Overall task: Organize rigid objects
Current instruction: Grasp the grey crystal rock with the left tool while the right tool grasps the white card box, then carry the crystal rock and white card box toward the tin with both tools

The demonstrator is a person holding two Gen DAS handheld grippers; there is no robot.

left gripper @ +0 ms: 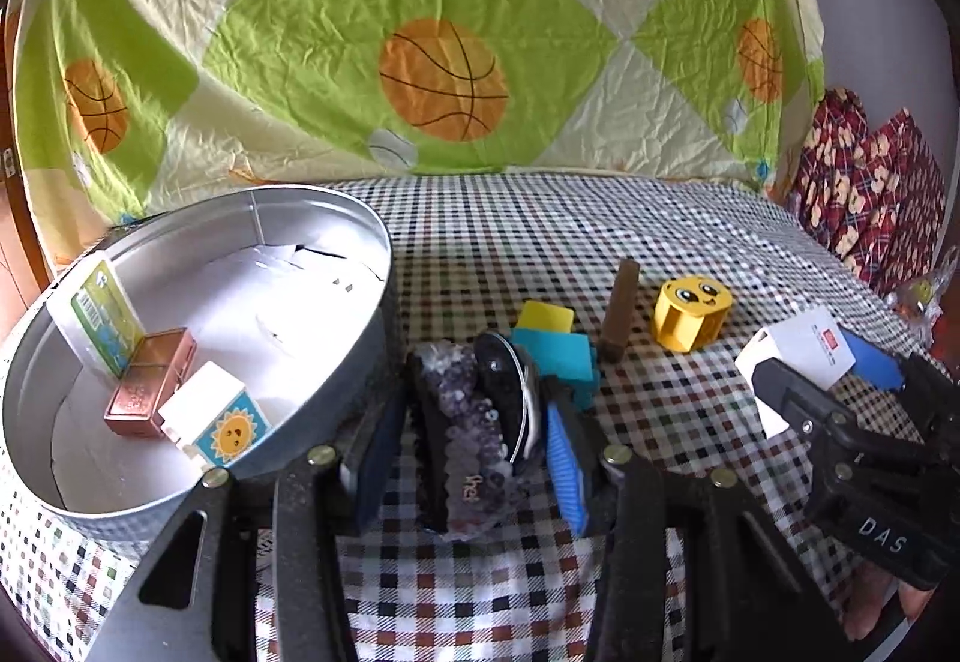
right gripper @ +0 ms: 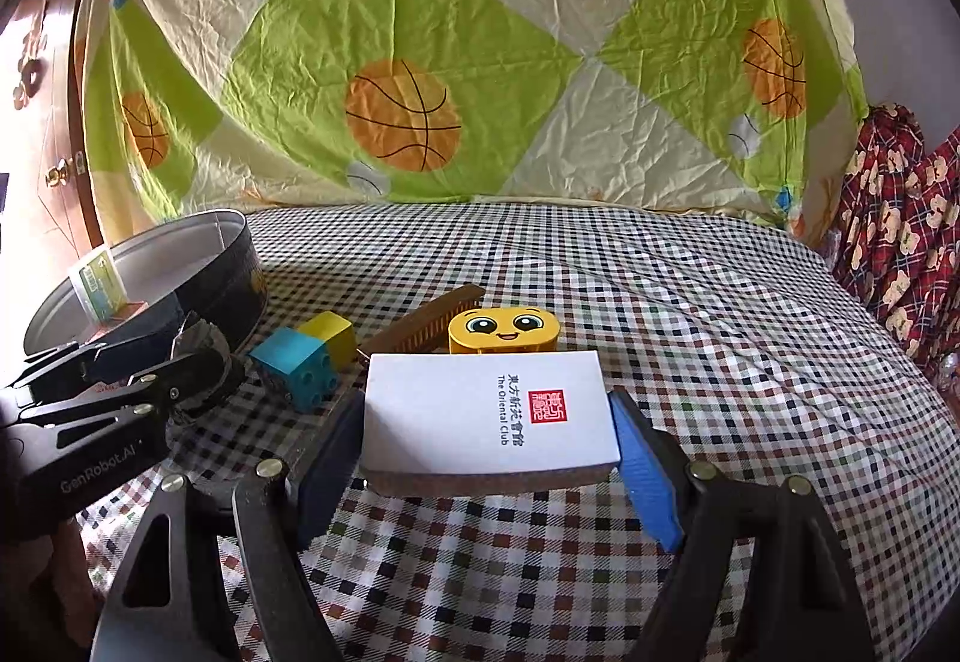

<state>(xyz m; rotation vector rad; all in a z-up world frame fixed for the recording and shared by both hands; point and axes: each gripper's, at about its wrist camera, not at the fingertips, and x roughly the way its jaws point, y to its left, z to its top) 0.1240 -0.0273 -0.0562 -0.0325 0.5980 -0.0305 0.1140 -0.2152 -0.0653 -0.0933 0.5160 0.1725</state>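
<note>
My left gripper (left gripper: 474, 422) is shut on a dark purple crystal rock (left gripper: 474, 416), right beside the round metal tin (left gripper: 336, 218). The tin holds a copper bar (left gripper: 150, 386), a sun-print white block (left gripper: 216, 422) and a green-label card (left gripper: 102, 320). My right gripper (right gripper: 489, 422) is shut on a white box (right gripper: 486, 413) with a red seal, low over the cloth. A blue-and-yellow brick (right gripper: 306, 356), a brown comb (right gripper: 420, 329) and a yellow smiley block (right gripper: 504, 329) lie on the checked cloth between the grippers.
A basketball-print sheet (left gripper: 444, 80) hangs behind the table. Red patterned fabric (left gripper: 864, 194) lies at the far right edge. A wooden door (right gripper: 42, 134) stands at far left. The checked tablecloth (right gripper: 690, 302) extends right and back.
</note>
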